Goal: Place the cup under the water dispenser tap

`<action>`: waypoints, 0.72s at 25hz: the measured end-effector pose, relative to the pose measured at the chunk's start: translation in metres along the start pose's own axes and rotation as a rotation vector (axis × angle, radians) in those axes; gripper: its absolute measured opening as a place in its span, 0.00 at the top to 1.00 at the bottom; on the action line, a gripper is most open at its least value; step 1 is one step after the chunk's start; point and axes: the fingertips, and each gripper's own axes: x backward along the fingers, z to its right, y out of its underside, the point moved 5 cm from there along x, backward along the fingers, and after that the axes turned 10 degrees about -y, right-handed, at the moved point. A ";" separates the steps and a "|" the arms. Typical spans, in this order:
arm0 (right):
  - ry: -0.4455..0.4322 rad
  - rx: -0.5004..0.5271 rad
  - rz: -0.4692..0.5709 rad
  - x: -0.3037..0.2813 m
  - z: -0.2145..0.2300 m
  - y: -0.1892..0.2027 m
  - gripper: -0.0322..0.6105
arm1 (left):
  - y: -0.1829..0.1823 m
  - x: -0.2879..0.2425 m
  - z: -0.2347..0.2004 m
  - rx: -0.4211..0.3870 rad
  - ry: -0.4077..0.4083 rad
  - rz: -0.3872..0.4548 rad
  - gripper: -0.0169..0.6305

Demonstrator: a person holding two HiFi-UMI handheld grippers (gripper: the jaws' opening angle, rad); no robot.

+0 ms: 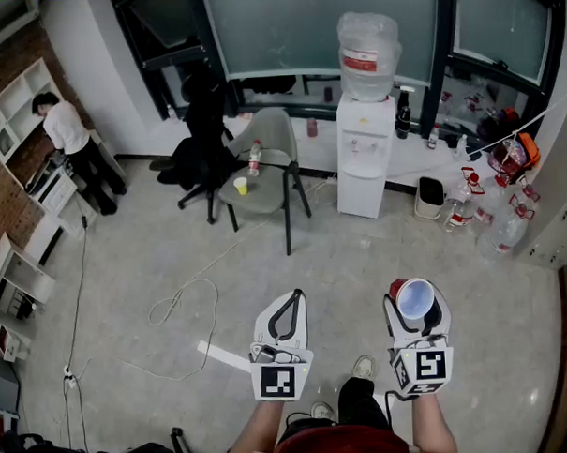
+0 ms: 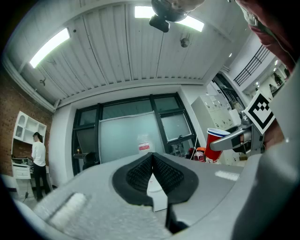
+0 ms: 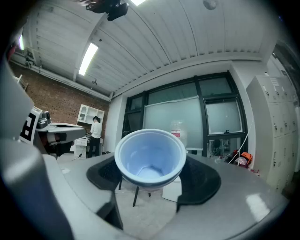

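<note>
Both grippers are held out level over the floor [image 1: 126, 275], well apart from the water dispenser [image 1: 365, 161]. The right gripper [image 1: 417, 309] is closed on the red cup [image 1: 415, 297]. Its pads are pressed against the cup's sides, and the pale inside of the cup is seen from above in the right gripper view. In the left gripper view the cup appears upright, mouth up. The left gripper [image 1: 287, 312] is pressed together with nothing between its pads.

The task is judged to be at its carrying stage: the cup is lifted but not yet brought to the tap, which is too small to be made out on the dispenser's front.

Several things could go wrong from here:
- The cup looks thin-walled, so it could be buckled by too hard a squeeze or dropped by too loose a one.
- A loose cable [image 1: 184, 305] lies looped on the floor between the person and the dispenser — it could be caught underfoot on the walk across.
- The chair [image 1: 262, 175] stands just beside the dispenser and could be knocked by the empty left gripper.
- At the dispenser, the rim could be struck against the tap if the cup is brought in too high — or the cup could be tipped over if it is let go before its base is seated.
</note>
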 end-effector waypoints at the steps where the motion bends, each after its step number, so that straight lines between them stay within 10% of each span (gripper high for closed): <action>1: -0.003 0.001 0.001 -0.003 0.001 0.001 0.41 | 0.000 -0.002 0.001 -0.004 0.005 0.003 0.97; 18: -0.008 0.086 -0.045 -0.050 0.053 0.019 0.40 | 0.019 -0.086 0.028 0.032 0.027 -0.018 0.97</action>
